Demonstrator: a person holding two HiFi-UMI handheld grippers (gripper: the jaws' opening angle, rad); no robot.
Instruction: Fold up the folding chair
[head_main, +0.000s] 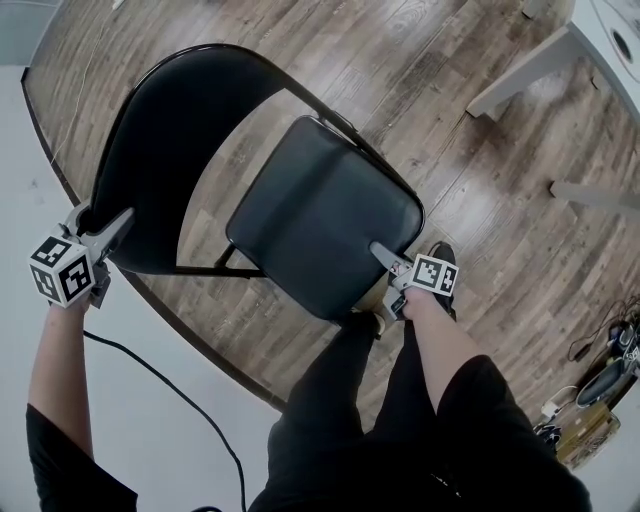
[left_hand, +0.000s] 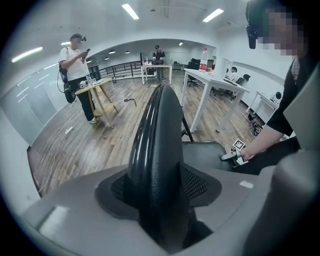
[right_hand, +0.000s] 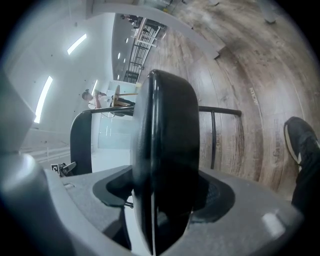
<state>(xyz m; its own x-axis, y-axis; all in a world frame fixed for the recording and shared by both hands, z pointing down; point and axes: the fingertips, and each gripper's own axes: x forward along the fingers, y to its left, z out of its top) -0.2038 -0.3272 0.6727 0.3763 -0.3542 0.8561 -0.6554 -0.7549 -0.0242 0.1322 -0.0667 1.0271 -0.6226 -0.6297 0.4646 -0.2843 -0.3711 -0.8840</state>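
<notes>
Plainly, the left claw (head_main: 100, 225) is closed on the top edge of the backrest (head_main: 165, 150) of the black folding chair (head_main: 300, 200). In the left gripper view the padded rim is seen pinched between both pads. The right claw (head_main: 383, 262) is clamped on the edge of the seat (head_main: 320, 215), at the corner nearest the person and away from the backrest. In the right gripper view the cushion's edge is pressed between the pads. Both claws are thus held at a middling width by what is gripped.

The chair is not yet folded: the seat is laid out roughly level and the backrest is kept apart from it. It is stood on the wooden floor (head_main: 450, 150), close to the curved edge where the wood meets a pale floor (head_main: 150, 420). A black shoe (head_main: 442, 262) is planted just beside the right claw. A dark cable (head_main: 170, 385) is trailed across the pale floor. The legs of a white table (head_main: 520, 70) are seen toward the wooden floor's far right corner.
</notes>
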